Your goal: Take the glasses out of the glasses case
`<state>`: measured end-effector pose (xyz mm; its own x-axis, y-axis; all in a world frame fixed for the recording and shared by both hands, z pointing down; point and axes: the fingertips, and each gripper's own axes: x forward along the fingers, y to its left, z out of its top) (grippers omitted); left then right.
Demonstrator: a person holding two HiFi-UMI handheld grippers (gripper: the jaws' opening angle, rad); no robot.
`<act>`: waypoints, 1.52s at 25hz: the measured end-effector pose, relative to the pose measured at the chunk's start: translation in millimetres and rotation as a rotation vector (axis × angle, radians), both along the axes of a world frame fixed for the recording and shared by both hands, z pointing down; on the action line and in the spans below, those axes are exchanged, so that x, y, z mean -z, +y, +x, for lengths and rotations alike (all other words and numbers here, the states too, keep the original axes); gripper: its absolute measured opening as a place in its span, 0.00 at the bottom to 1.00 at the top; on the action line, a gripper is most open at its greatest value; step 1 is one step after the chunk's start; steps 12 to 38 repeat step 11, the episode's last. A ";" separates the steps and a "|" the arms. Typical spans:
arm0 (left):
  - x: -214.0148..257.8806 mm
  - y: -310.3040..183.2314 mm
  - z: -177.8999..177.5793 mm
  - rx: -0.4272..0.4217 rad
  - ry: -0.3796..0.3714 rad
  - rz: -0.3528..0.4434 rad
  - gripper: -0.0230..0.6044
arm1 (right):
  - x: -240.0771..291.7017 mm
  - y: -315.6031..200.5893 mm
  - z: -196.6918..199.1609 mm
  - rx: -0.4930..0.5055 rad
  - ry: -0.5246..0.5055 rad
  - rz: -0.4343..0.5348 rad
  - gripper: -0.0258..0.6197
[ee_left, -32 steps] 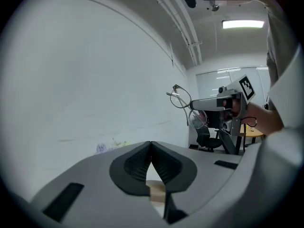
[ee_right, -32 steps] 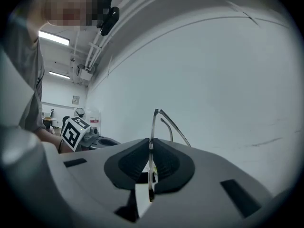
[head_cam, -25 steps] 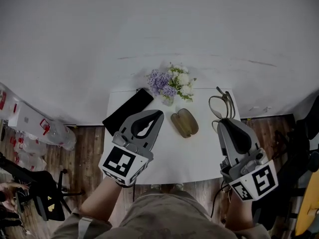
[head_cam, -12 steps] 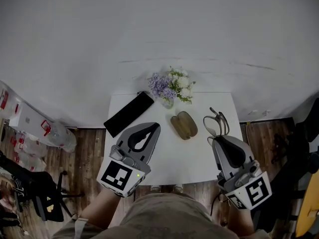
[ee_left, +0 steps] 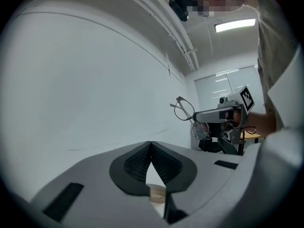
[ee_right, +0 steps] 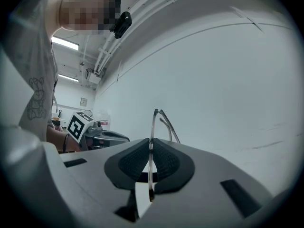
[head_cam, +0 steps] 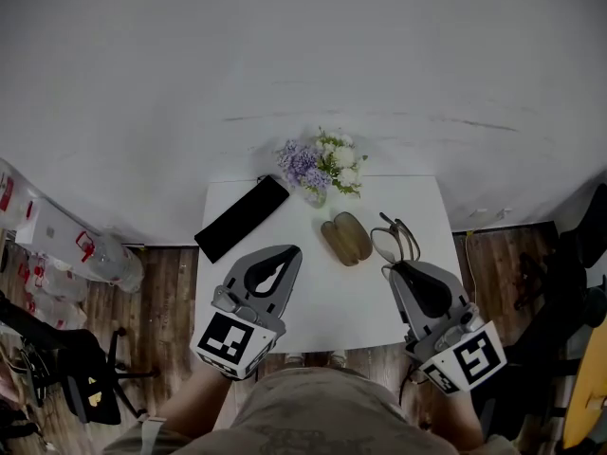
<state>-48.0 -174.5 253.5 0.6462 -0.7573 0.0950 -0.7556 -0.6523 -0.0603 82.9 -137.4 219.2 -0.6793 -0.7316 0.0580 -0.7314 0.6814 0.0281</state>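
right tool: being clamped nearly closed on the glasses by the thin rim, likely sparing the lenses | glasses: being held above the bench, just right of the brown glasses case, already out | left tool: being held closed, empty

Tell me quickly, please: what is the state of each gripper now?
Left gripper: closed, holding nothing.
Right gripper: closed on the glasses.
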 end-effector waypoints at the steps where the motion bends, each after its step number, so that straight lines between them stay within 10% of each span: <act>1: 0.0 0.5 -0.4 0.002 0.000 -0.001 0.06 | 0.4 -0.4 0.2 -0.002 -0.001 0.000 0.11; 38: -3.2 3.0 -5.9 0.023 -0.003 -0.007 0.06 | -6.3 2.0 -6.3 0.014 0.020 -0.020 0.11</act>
